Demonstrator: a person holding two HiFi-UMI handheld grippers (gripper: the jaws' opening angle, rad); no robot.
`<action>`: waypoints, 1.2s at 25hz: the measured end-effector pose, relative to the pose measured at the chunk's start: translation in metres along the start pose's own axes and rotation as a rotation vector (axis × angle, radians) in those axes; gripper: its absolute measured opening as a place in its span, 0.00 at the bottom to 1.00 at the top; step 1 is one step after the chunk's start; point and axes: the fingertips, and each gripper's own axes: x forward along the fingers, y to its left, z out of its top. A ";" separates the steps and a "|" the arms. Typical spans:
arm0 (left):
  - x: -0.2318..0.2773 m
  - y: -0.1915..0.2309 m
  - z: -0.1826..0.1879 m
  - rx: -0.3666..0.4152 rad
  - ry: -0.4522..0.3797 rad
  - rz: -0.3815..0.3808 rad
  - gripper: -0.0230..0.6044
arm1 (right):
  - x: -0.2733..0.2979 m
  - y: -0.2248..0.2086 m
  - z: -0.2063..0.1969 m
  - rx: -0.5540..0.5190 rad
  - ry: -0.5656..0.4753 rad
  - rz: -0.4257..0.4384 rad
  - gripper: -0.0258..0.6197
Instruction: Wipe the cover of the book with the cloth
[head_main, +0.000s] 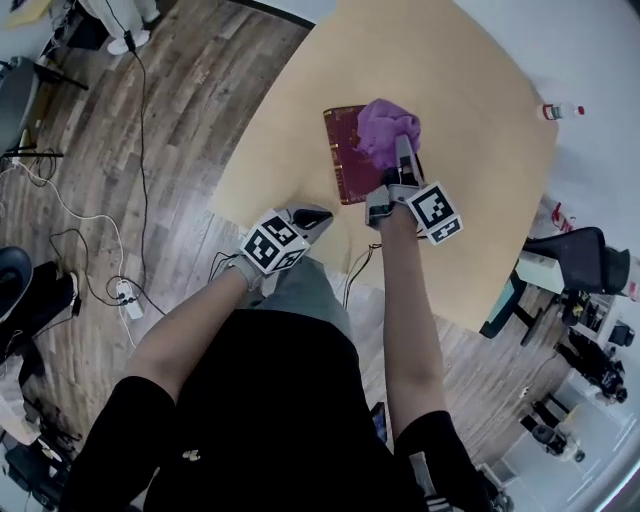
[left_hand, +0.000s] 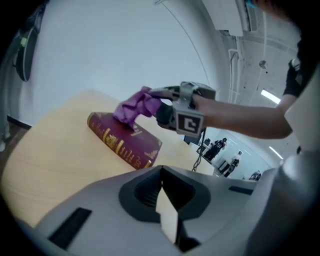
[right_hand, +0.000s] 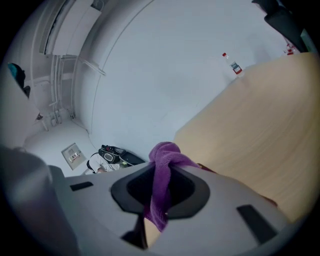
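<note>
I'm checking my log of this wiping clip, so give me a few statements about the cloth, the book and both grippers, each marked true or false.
1. The book lies closed on the table. True.
2. The right gripper is shut on the purple cloth. True.
3. The cloth lies on the table beside the book. False: it rests on the book's cover.
4. The left gripper grips the book. False: it is shut on nothing, apart from the book.
</note>
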 end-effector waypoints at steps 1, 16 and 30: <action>-0.009 0.002 0.013 0.010 -0.022 0.006 0.07 | -0.012 0.005 0.007 -0.013 -0.013 0.010 0.14; -0.088 -0.050 0.159 0.147 -0.228 0.052 0.07 | -0.149 0.070 0.048 -0.278 -0.010 0.012 0.14; -0.133 -0.115 0.254 0.442 -0.392 0.078 0.07 | -0.199 0.171 0.087 -0.724 -0.108 0.074 0.14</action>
